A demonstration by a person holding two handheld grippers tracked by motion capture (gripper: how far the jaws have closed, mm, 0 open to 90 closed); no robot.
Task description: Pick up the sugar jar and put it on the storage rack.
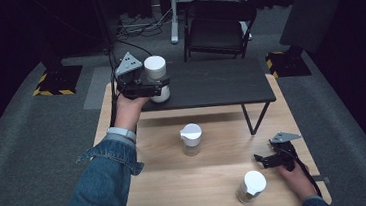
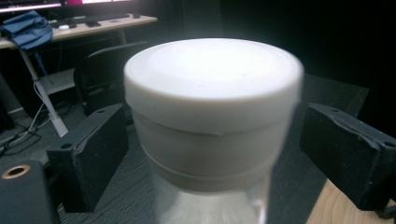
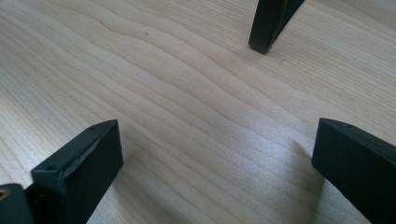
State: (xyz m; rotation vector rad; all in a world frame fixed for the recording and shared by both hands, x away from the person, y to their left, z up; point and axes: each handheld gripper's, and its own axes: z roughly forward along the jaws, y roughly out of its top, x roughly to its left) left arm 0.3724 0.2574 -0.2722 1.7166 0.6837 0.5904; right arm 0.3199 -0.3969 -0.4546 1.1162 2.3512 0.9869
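Note:
A clear jar with a white lid (image 1: 155,66) stands at the left end of a black raised shelf (image 1: 219,82). My left gripper (image 1: 164,86) reaches around it from the left. In the left gripper view the jar (image 2: 212,107) sits between the two black pads (image 2: 93,154), with a gap on each side, so the jaws are open and not pressing on it. My right gripper (image 1: 260,160) rests open at the right of the wooden table (image 1: 202,176). The right gripper view (image 3: 215,172) shows bare wood between its jaws.
Two more white-lidded jars stand on the wooden table, one in the middle (image 1: 191,138) and one near the front right (image 1: 251,186), close to my right hand. The shelf's black leg (image 3: 268,23) stands ahead of the right gripper. A black chair (image 1: 219,27) is beyond the table.

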